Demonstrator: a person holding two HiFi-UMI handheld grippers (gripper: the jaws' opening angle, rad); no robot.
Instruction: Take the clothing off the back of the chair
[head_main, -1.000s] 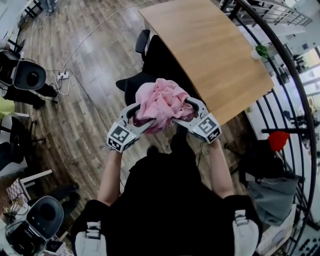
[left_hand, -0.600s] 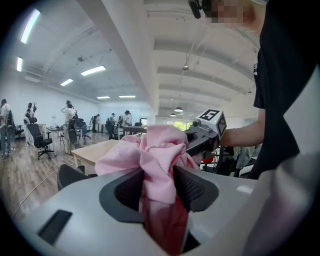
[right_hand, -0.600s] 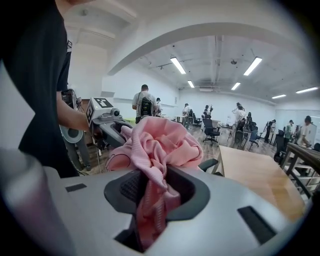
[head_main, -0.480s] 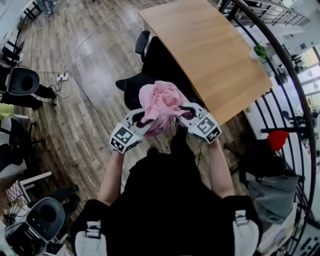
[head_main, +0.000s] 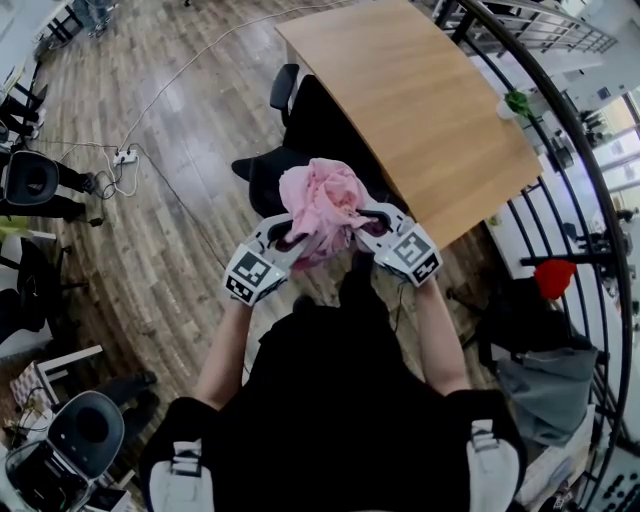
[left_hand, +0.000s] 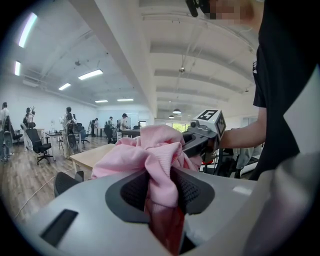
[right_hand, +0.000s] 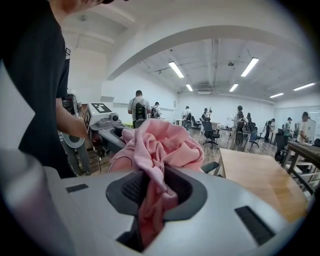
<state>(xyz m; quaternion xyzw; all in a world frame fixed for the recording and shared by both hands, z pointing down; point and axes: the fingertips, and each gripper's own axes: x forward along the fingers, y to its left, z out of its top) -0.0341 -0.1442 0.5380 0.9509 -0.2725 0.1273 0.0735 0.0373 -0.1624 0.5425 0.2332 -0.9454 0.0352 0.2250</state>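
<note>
Both sets of jaws have just been closing, with fabric between them. My left gripper (head_main: 284, 234) is clamped on a fold of the pink clothing (head_main: 322, 200). My right gripper (head_main: 367, 222) pinches another fold from the right side. The garment sits bunched between the two, held up near my chest, above the black chair (head_main: 300, 125) just left of the wooden table (head_main: 420, 90). Assessment: it appears clear of the chair back, so the grip is secured and only carrying it away remains.
</note>
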